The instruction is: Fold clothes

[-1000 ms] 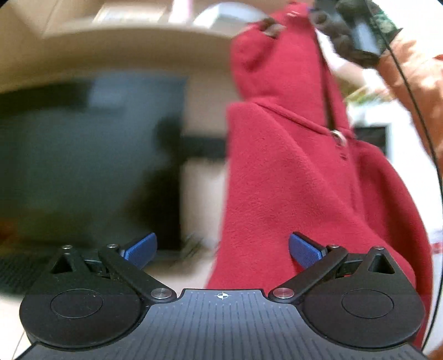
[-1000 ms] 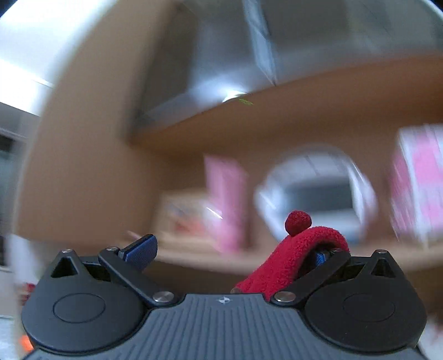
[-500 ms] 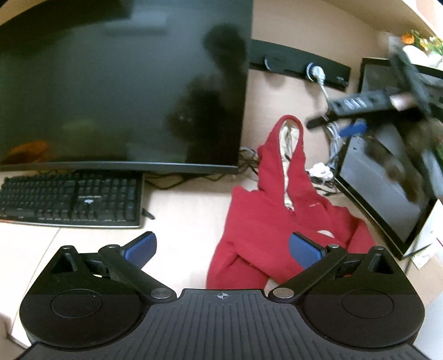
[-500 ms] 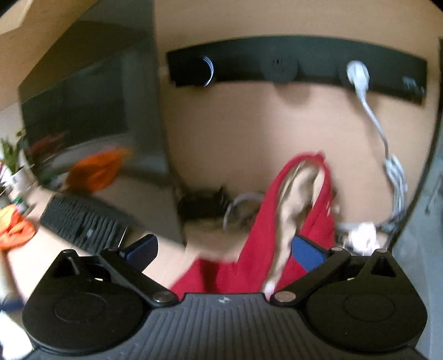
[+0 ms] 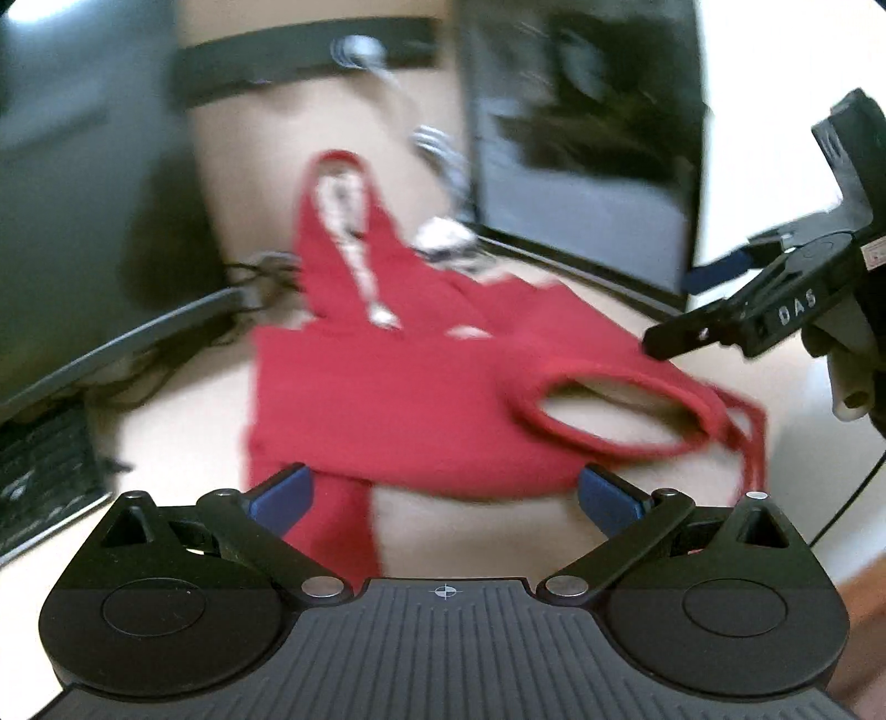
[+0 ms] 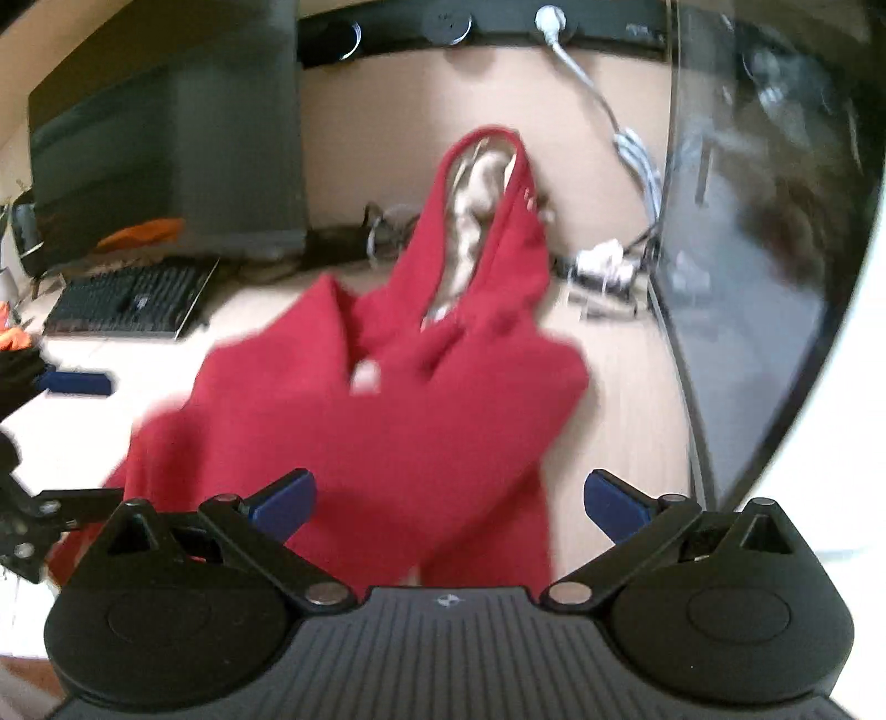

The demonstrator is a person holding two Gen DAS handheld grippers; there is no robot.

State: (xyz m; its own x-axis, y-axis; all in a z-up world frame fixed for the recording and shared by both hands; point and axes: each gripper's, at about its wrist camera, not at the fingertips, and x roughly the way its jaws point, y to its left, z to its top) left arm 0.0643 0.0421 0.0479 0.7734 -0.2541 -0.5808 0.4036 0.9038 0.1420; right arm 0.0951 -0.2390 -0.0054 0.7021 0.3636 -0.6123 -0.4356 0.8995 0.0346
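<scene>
A red hooded garment point(image 5: 387, 387) lies spread on the pale wooden worktop point(image 6: 626, 387) as we hold a gripper in each hand just short of it. Our left gripper point(image 5: 443, 493) is spread wide, its blue pads point(image 5: 279, 493) apart and closed on nothing; the garment's near edge shows between them, one strip of red cloth trailing toward the near edge beside the left pad. Our right gripper point(image 6: 449, 495) is likewise wide and empty, with the near part of the red cloth showing between its pads.

The hood point(image 6: 487, 221) lies at the far end, propped against the back wall with its pale lining showing. In the left wrist view a round, hemmed opening point(image 5: 609, 415) gapes on the garment's right side, with a thin red cord looping beside it. The same view catches the right gripper at the right edge, above the worktop and just beyond that opening. Both views are blurred, so the garment's finer folds cannot be made out.

A dark monitor point(image 6: 166, 149) stands at the far left with a black keyboard point(image 6: 127, 302) before it. A second dark screen point(image 6: 764, 249) stands to the right. White cables point(image 6: 637, 155) hang from a black strip point(image 6: 443, 25) on the wall behind.
</scene>
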